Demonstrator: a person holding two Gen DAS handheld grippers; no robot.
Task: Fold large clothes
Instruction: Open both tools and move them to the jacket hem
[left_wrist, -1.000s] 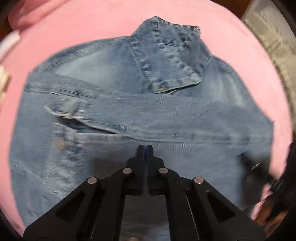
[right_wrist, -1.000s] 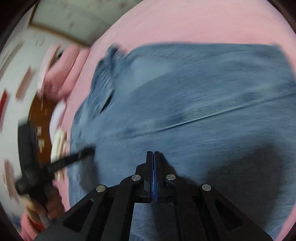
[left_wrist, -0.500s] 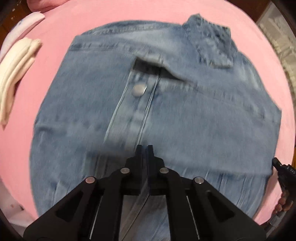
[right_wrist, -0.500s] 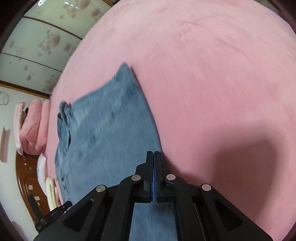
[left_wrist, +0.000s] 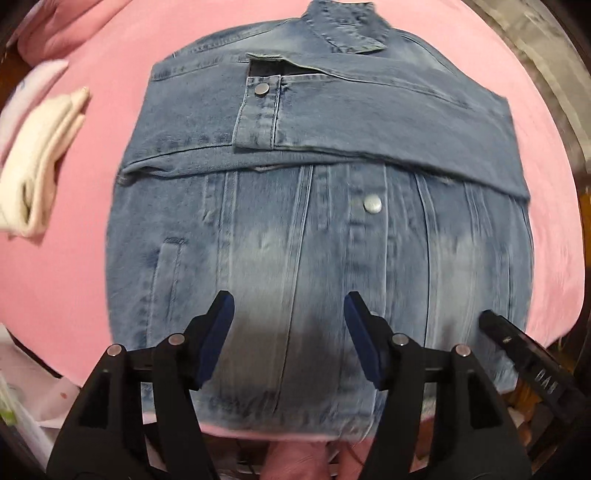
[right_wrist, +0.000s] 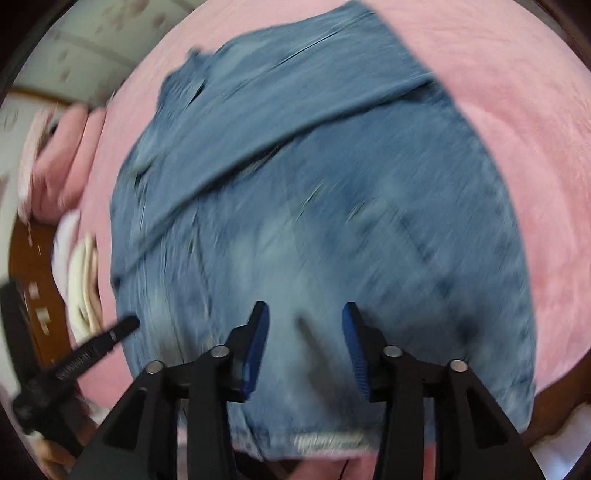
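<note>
Left wrist view: a denim jacket (left_wrist: 317, 221) is laid flat, front up, on a pink bed cover (left_wrist: 92, 155), collar (left_wrist: 347, 22) at the far end, hem at the near edge of the bed. Both sleeves are folded across the chest; the top sleeve's cuff (left_wrist: 258, 114), w/ a metal snap, is seen approx. at the middle. A second snap (left_wrist: 372, 204) sits on the placket below the sleeve band. The left claw (left_wrist: 288, 328) is held above the lower part of the jacket, jaws spread wide, nothing gripped between the blue pads (left_wrist: 218, 339). A tip of the right claw (left_wrist: 517, 347) is seen at lower right, over the jacket's hem corner. A folded cream cloth (left_wrist: 40, 162) lies on the bed to the left, well apart from the jacket; pink bedding (left_wrist: 62, 26) is piled at upper left.

Right wrist view: heavily blurred. The jacket (right_wrist: 314, 206) fills the middle of the frame on the pink cover (right_wrist: 524, 155). The right claw (right_wrist: 306, 343) is held over the hem area, jaws well apart, nothing held. The left claw (right_wrist: 92, 347) is seen at lower left, at the jacket's edge; contact can't be told. Cream cloth (right_wrist: 83, 284) and pink bedding (right_wrist: 59, 162) are seen at left.
</note>
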